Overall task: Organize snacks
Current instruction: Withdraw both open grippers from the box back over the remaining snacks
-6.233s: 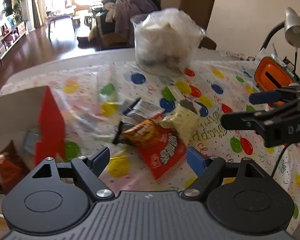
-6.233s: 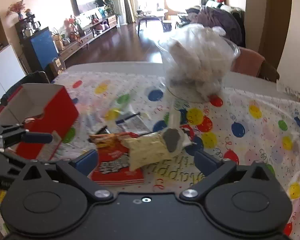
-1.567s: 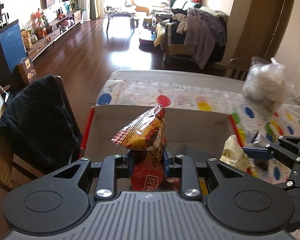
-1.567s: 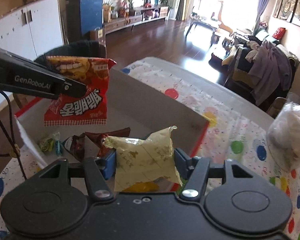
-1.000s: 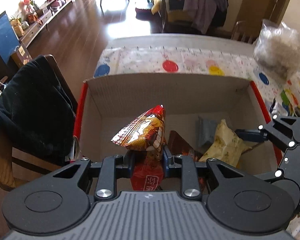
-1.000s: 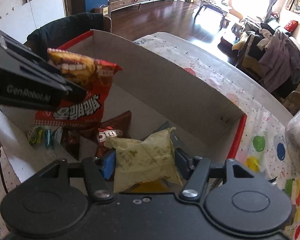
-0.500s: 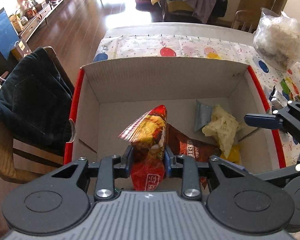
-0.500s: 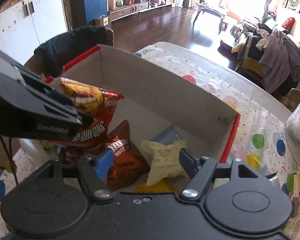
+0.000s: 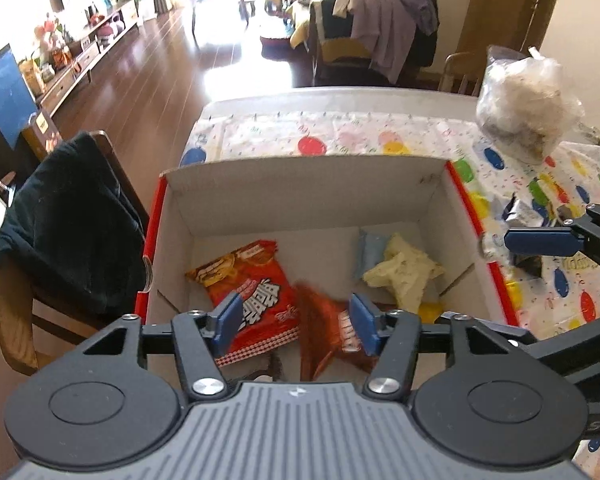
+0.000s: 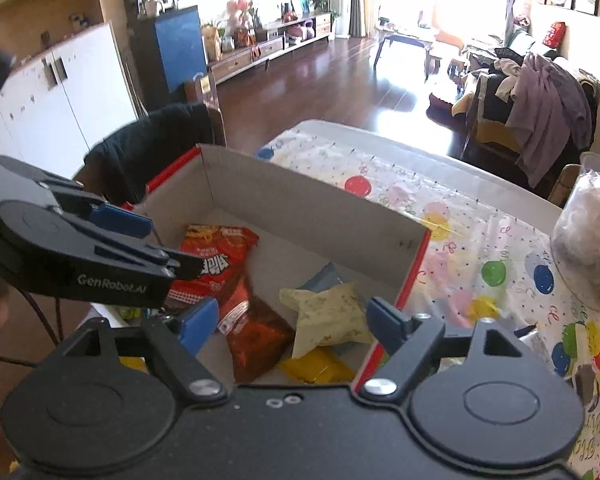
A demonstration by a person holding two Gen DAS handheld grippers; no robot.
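A red-edged cardboard box (image 9: 440, 204) stands on the table; it also shows in the right wrist view (image 10: 312, 196). Inside lie a red chip bag (image 9: 248, 276) (image 10: 216, 252), a pale yellow snack bag (image 9: 404, 276) (image 10: 328, 312), a brown-orange packet (image 9: 328, 332) (image 10: 256, 332), a blue-grey packet (image 9: 368, 252) and a yellow packet (image 10: 320, 366). My left gripper (image 9: 296, 320) is open and empty above the box's near side. My right gripper (image 10: 292, 320) is open and empty over the box's right edge. In the right wrist view the left gripper (image 10: 132, 240) reaches in from the left.
A balloon-print tablecloth (image 9: 380, 136) covers the table. A clear bag of white stuff (image 9: 528, 104) stands at the far right. Silver wrappers (image 9: 520, 212) lie right of the box. A chair with a black jacket (image 9: 68, 220) stands left of the box.
My left gripper has opened and the red chip bag has dropped flat into the box. My right gripper has pulled back towards the box's right edge, the yellow bag lying where it fell.
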